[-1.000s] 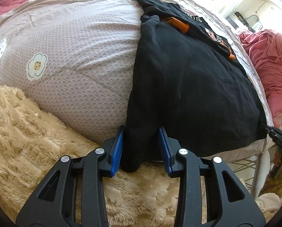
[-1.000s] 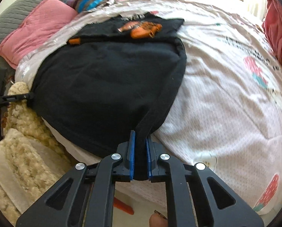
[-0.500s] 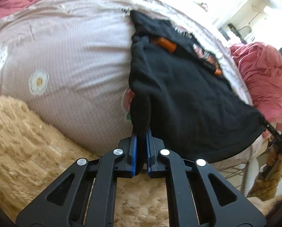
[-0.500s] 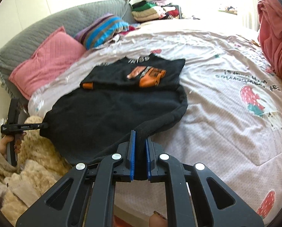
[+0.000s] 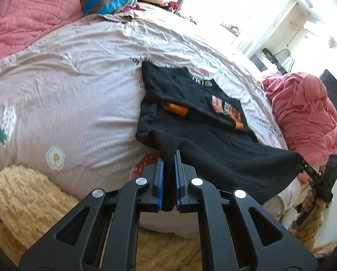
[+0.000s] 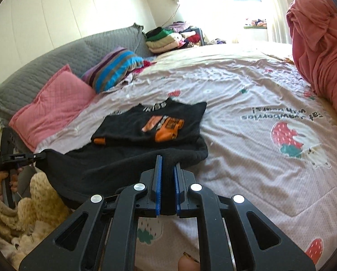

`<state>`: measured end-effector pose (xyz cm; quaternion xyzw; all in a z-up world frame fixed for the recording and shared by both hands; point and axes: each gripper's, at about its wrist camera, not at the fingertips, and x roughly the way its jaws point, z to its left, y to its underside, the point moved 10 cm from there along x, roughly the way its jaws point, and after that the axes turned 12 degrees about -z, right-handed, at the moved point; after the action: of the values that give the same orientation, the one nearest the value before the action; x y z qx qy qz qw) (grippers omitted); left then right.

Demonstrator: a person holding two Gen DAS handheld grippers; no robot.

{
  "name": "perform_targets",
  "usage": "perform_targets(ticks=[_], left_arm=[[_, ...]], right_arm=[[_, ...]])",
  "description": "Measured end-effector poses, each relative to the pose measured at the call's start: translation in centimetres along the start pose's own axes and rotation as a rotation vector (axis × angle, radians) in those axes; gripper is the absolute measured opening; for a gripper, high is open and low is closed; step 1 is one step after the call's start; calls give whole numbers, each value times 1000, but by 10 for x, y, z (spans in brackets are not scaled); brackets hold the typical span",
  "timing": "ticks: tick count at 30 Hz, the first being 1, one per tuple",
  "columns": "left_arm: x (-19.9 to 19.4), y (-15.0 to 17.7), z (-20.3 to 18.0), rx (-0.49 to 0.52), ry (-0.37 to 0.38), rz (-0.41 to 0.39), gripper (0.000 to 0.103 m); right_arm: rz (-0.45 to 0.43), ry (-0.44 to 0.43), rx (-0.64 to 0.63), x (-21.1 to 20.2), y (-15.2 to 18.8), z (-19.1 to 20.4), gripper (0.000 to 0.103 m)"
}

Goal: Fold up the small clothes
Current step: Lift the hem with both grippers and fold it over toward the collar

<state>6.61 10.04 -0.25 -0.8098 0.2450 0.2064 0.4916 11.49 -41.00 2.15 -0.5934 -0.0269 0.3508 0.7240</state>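
The black shirt (image 5: 204, 140) lies print-side up on the bed (image 5: 78, 85), its far half with the orange graphic flat on the pink strawberry sheet, its near hem lifted off the mattress and stretched between your two tools. Your left gripper (image 5: 167, 158) has just closed its blue fingers (image 5: 159, 176) onto one hem corner, and the cloth is pinched between them. Your right gripper (image 6: 167, 164) is clamped on the opposite corner, with a thick wad of black fabric filling the gap between its fingers.

The step in hand looks like carrying the hem forward over the print to fold the shirt in half. Keep both corners at one height and the edge between them taut, so the cloth lays down without a sagging belly. Travel both hands together toward the collar; if one leads, the fold line will run crooked. Lower the hem until it meets the shoulders squarely before you let go. Watch the orange-cuffed sleeve (image 5: 175, 109) lying across the middle: it may bunch under the fold.
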Motion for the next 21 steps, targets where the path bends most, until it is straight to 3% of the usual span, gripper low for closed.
perform_targets(ticks=[14, 21], left_arm=[[-2, -47, -3, -44, -3, -77, 2], [4, -66, -6, -28, -28, -107, 2]], right_arm=[[-103, -11, 111, 15, -46, -13, 8], [-132, 9, 73, 24, -65, -13, 8]])
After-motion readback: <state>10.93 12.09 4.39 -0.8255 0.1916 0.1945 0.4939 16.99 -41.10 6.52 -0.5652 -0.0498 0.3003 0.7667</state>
